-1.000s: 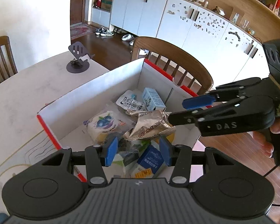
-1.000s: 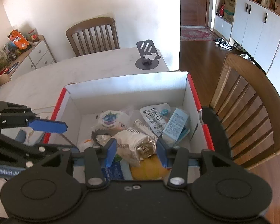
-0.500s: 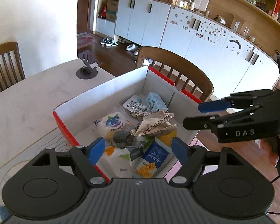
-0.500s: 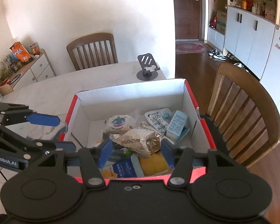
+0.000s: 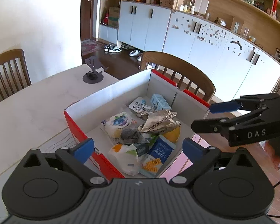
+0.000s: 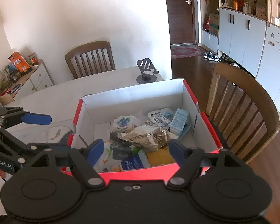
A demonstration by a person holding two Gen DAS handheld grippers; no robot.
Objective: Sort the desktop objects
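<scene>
step: snack packets seen gathered in red cardboard box [image 6: 210,125] | left gripper [image 5: 138,147] and right gripper [image 6: 136,148]: spread wide, nothing held | next: table to be checked for leftovers

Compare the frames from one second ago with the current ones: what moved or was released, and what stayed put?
Both drew back up out of the red-and-white cardboard box. The left hand-held gripper opened wide; the right hand-held gripper widened too, leaving the crumpled silver foil snack bag that sat between its fingers on the pile. Neither holds anything. The box, its snacks and the black phone stand stayed put.
</scene>
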